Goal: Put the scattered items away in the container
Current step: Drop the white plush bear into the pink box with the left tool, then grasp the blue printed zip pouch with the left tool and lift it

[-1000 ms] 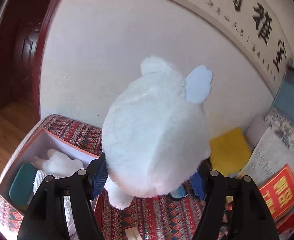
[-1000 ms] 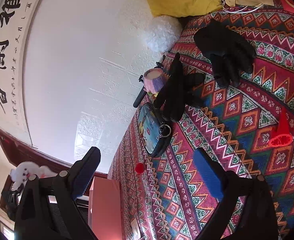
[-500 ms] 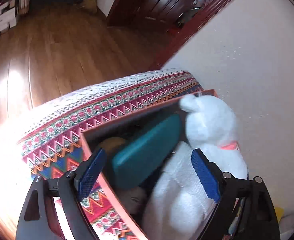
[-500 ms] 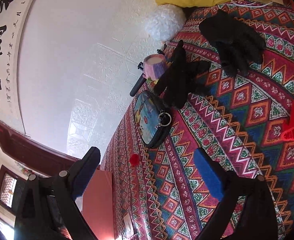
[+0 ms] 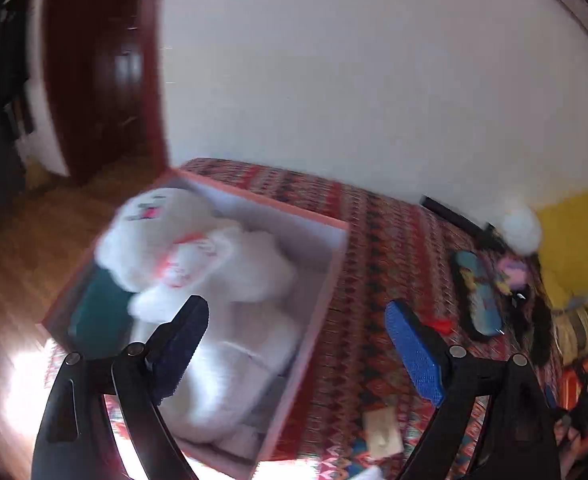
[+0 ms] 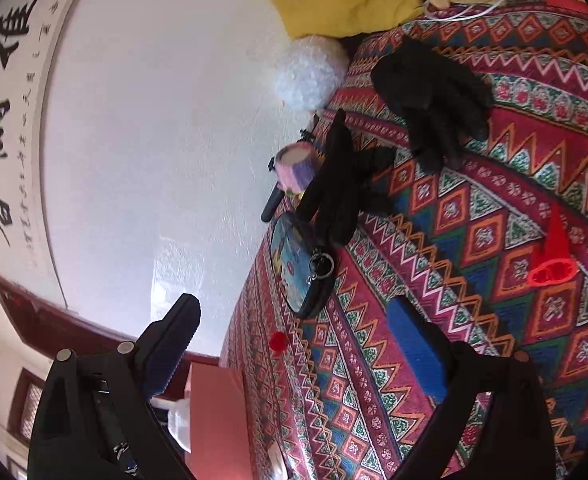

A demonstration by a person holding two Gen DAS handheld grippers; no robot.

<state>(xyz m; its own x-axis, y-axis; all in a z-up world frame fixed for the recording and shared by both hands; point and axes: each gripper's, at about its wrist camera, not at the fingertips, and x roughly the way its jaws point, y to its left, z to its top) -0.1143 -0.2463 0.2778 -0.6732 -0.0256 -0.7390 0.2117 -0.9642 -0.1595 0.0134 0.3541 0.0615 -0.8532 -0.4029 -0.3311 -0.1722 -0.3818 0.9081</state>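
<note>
Left gripper [image 5: 295, 334] above box [image 5: 335, 264], fingers opening, empty; plush [image 5: 198, 248] inside box. Right gripper [image 6: 294, 340] fingers released, empty.

surface: patterned cloth [image 6: 473, 248] | on it: pink box [image 5: 333, 264], black gloves [image 6: 433, 92], pouch [image 6: 294, 264], red scissors [image 6: 553, 256]

White plush [image 5: 198, 264] filling box [image 5: 333, 264]; patterned cloth [image 6: 433, 320] beside open

Left wrist view motion-blurred, glare blown out lower left of box [image 5: 335, 240]; right wrist sharp, daylit, fisheye-dark corners.
</note>
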